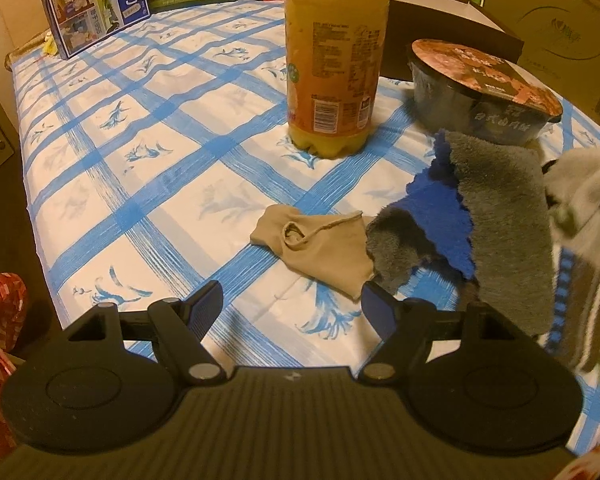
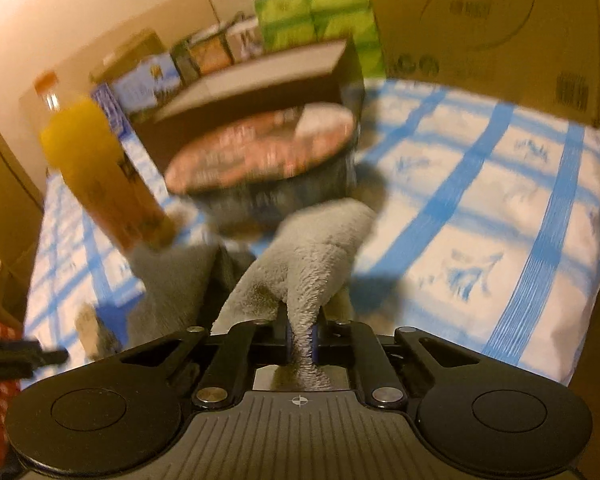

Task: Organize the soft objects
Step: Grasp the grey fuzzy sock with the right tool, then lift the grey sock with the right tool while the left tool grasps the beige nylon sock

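Mostly blurred: right tool (image 2: pixel 300 336) clenched on grey cloth (image 2: pixel 312 256), its far end hidden; left tool (image 1: pixel 292 308) released, w/ nothing between

A home: checked tablecloth (image 1: pixel 140 184), milk cartons (image 1: pixel 96 8), juice bottle (image 1: pixel 334 60).

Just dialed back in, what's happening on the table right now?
A person is sorting soft items with a claw in each hand. The right claw is shut on a fluffy grey cloth, pinching a bunched fold in front of the instant noodle bowl. The left claw is open and empty, poised just short of a beige sock lying flat on the blue-checked tablecloth. A juice bottle stands behind the sock.
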`<state>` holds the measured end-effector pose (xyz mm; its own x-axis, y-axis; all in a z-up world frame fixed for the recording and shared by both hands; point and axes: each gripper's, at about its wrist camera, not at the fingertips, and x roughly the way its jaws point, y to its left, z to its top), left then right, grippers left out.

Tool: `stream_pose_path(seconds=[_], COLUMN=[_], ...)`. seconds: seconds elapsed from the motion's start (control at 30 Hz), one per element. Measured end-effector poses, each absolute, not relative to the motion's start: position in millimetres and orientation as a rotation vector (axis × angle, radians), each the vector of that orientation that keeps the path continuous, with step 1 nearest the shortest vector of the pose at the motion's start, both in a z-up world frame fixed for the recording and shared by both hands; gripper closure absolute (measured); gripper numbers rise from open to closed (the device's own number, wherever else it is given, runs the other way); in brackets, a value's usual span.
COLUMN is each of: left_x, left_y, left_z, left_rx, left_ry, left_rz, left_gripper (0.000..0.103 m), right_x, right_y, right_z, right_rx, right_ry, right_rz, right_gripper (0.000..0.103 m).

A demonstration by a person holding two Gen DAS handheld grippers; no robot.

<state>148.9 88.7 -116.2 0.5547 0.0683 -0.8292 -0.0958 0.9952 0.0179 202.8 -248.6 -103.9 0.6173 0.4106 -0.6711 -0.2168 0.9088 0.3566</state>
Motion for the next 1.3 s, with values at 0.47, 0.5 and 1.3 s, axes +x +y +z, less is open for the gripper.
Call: stream_pose_path(seconds=[0.47,0.5,1.3], left_x=[160,161,184], left_y=[79,79,115], left_z=[-131,-132,-142], left_rx=[0.062,0.066,-0.011], left_ry=[0.962,0.961,0.951], left_rz=[0.05,0.045,0.062], left_gripper=[0.029,0.029,0.03], right_x=[209,209,220], right_y=[-269,-269,-295], right_z=[-39,-40,-2], right_rx=[0.271,0.27,0.37], right_ry=[0.608,0.611,0.495], right_rz=[0.269,0.271,0.225], right_gripper=[0.095,0.095,0.095])
